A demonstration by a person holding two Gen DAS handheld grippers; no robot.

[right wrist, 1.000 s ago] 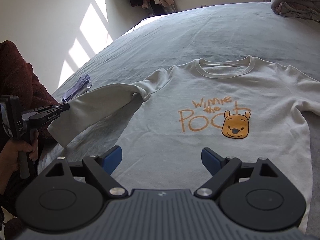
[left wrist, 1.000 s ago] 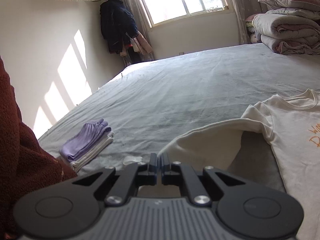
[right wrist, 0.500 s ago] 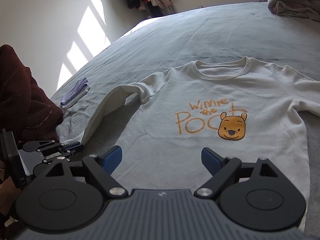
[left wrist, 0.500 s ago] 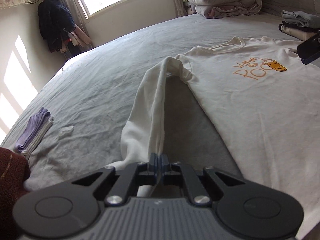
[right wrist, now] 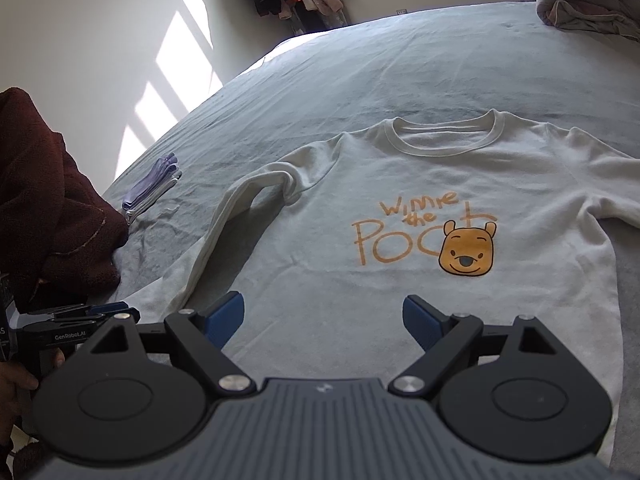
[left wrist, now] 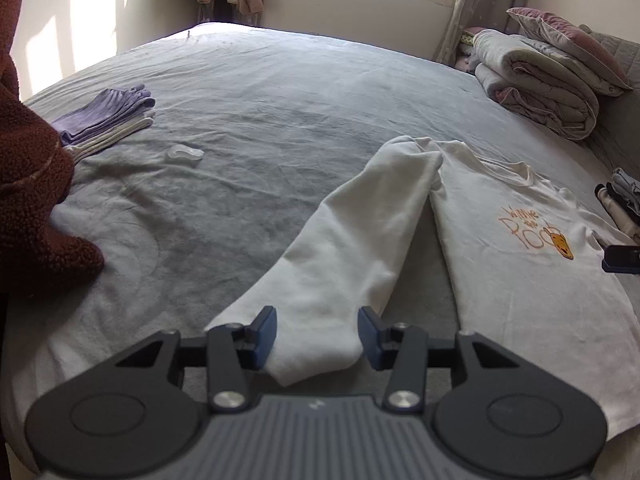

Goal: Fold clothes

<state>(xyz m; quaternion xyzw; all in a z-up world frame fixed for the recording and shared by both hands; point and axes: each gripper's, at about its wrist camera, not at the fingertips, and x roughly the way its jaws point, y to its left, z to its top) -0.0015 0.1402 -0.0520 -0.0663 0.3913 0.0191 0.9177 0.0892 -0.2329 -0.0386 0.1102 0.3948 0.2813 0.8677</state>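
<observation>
Sweatshirt (right wrist: 420, 208), one, cream with an orange bear print, lies flat and face up on the grey bed (left wrist: 280, 92). Nearest, the left hand-held gripper (left wrist: 317, 332) is opening its jaws, the sleeve cuff (left wrist: 316, 356) lying loose between them, pads clear of it. The right hand-held gripper (right wrist: 323, 322) hangs wide open over the hem (holding nothing). Farther off sits one small stack of folded purple and white cloths (left wrist: 106, 118), then one pile of rolled quilts (left wrist: 540, 80).

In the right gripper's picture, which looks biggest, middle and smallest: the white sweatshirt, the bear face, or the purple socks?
1. White sweatshirt
2. Bear face
3. Purple socks, though they lie farther away, so they may only look smaller.
</observation>
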